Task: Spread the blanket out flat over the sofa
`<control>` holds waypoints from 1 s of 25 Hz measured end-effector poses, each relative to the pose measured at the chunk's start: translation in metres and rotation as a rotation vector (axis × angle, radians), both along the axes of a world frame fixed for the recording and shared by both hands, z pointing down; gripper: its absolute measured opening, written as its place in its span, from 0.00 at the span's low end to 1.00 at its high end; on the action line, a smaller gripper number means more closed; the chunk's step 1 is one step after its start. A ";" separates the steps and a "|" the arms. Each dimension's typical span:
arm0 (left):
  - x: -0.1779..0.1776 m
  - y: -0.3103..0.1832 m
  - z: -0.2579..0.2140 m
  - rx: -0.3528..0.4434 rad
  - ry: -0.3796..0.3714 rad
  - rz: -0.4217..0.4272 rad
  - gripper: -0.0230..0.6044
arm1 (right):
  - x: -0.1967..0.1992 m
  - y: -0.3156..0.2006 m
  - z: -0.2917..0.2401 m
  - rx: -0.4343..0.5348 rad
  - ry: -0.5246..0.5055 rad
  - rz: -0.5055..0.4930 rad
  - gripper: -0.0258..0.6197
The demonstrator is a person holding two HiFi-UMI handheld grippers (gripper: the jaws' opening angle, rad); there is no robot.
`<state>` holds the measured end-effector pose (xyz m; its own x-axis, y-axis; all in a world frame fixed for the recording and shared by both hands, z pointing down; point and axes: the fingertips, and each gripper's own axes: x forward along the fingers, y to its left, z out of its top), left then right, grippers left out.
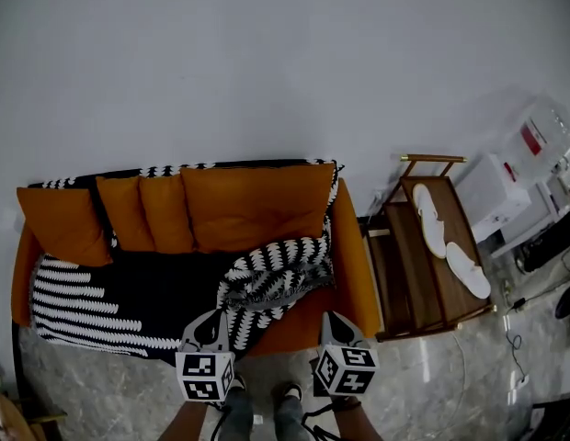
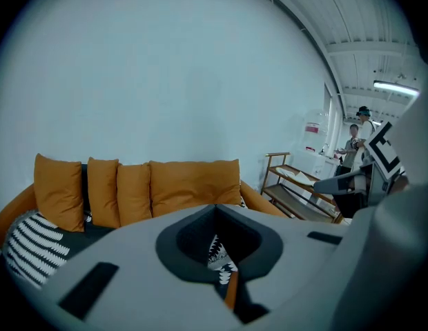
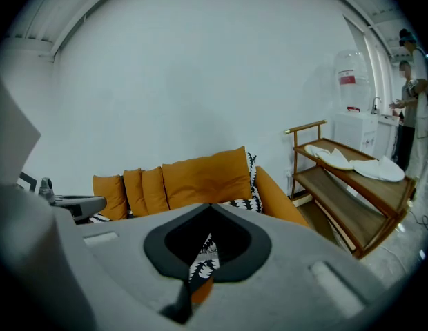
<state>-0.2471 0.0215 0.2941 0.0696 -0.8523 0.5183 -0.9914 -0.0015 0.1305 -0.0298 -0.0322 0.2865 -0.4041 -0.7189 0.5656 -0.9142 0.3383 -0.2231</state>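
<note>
An orange sofa stands against the white wall with several orange back cushions. A black-and-white patterned blanket lies flat on the left of the seat and is bunched in a heap toward the middle-right. My left gripper hangs at the sofa's front edge, over the blanket's dark border, its jaws together. My right gripper hovers over the bare orange seat front, to the right of the heap, also closed. In the left gripper view the gripper points at the blanket; in the right gripper view the gripper frames the blanket.
A wooden two-tier rack stands right of the sofa with white slippers on it. White appliances and cables lie further right. People stand in the far background. The holder's feet are on the marble floor before the sofa.
</note>
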 end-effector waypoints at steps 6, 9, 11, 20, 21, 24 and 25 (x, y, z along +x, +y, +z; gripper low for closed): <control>-0.004 -0.005 0.049 -0.055 0.006 -0.015 0.04 | -0.002 -0.014 0.047 -0.035 -0.014 0.016 0.05; -0.005 -0.008 0.081 -0.082 0.012 -0.024 0.04 | -0.004 -0.017 0.078 -0.056 -0.018 0.022 0.05; -0.004 -0.010 0.102 -0.101 0.017 -0.026 0.04 | -0.005 -0.017 0.098 -0.073 -0.017 0.025 0.05; 0.005 -0.027 0.169 -0.130 0.033 0.002 0.04 | -0.013 -0.028 0.170 -0.103 -0.007 0.023 0.05; 0.004 -0.029 0.178 -0.132 0.035 0.001 0.04 | -0.014 -0.029 0.177 -0.103 -0.006 0.019 0.05; 0.004 -0.032 0.202 -0.141 0.037 -0.005 0.04 | -0.015 -0.029 0.196 -0.102 0.004 0.010 0.05; 0.003 -0.032 0.208 -0.146 0.036 -0.005 0.04 | -0.016 -0.028 0.202 -0.104 0.009 0.007 0.05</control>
<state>-0.2436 -0.0101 0.5021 0.0858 -0.7684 0.6342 -0.9861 0.0254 0.1642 -0.0456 -0.0599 0.4882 -0.3940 -0.6588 0.6409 -0.9185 0.3071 -0.2490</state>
